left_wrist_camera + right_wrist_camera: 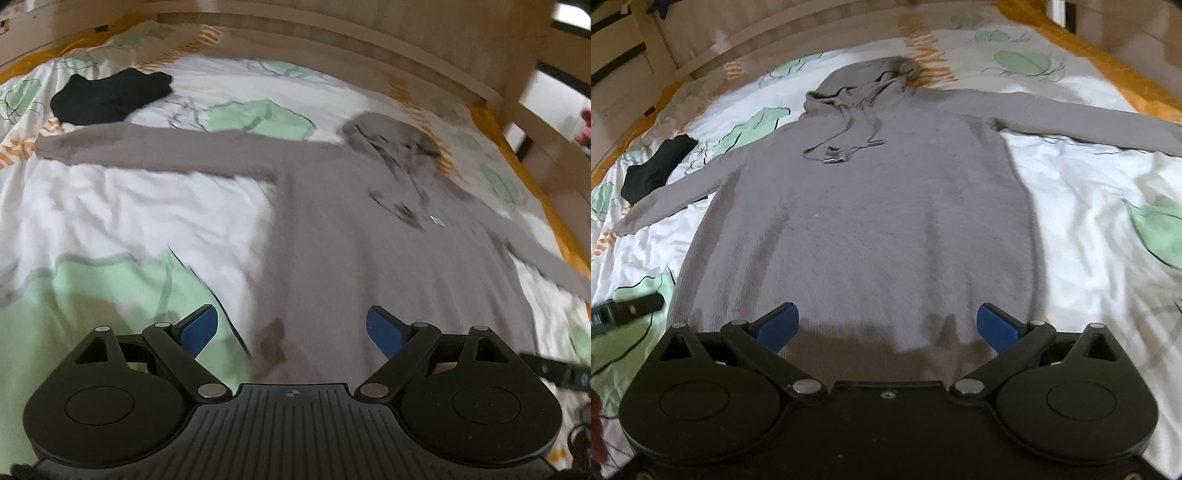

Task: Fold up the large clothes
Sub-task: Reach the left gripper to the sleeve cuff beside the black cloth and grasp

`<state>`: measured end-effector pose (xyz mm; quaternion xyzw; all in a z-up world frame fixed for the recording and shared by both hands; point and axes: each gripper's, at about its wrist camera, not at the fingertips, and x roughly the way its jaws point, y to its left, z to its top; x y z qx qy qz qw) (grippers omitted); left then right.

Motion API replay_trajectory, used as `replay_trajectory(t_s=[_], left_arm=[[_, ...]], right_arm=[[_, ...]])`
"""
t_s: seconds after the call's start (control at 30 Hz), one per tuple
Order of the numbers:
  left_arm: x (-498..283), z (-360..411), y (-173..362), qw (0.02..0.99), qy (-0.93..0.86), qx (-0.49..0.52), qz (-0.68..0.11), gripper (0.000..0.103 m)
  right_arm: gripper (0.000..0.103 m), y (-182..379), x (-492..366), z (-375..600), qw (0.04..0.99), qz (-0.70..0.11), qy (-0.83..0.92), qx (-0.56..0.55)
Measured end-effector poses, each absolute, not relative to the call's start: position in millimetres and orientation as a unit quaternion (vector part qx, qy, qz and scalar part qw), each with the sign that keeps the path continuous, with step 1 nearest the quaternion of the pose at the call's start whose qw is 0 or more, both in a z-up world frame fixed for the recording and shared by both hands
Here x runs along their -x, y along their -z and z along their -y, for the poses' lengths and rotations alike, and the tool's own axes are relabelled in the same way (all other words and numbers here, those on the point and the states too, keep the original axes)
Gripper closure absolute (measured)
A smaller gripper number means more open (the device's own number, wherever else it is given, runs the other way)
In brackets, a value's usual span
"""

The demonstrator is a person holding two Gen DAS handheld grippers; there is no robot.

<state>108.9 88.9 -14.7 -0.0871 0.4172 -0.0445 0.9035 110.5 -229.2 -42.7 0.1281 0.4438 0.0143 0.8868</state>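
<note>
Covering wooden bedframe [332, 33] — leaf-print duvet [1089, 221]

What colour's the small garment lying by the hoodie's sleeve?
Black, on the white and green bedcover; clearest in the left wrist view.

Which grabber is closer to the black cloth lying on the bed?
Left. The left gripper hovers over the gray hoodie's hem on the side where the black cloth lies. The right gripper hovers over the hem farther from it.

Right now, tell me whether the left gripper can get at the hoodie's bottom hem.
Probably yes: the left gripper is open over the grey hoodie's lower edge, nothing between them.
</note>
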Motion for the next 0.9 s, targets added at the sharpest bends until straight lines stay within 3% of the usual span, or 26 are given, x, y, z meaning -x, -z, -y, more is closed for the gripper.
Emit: replay_trajectory(t_s=[0.47,0.9], left_arm=[[-253.7,-249.1,32.5,0.904,-0.043,0.124,-0.406,0.014],[-314.9,-363.3,80.7,0.897,-0.107,0.171,-0.394,0.016]], right_arm=[[0.001,44.3,-219.7,206.0,0.884,-0.431,-0.098,-0.150],[0.001,58.3,-271.5,160.7,0.872,-0.447,-0.152,-0.129]])
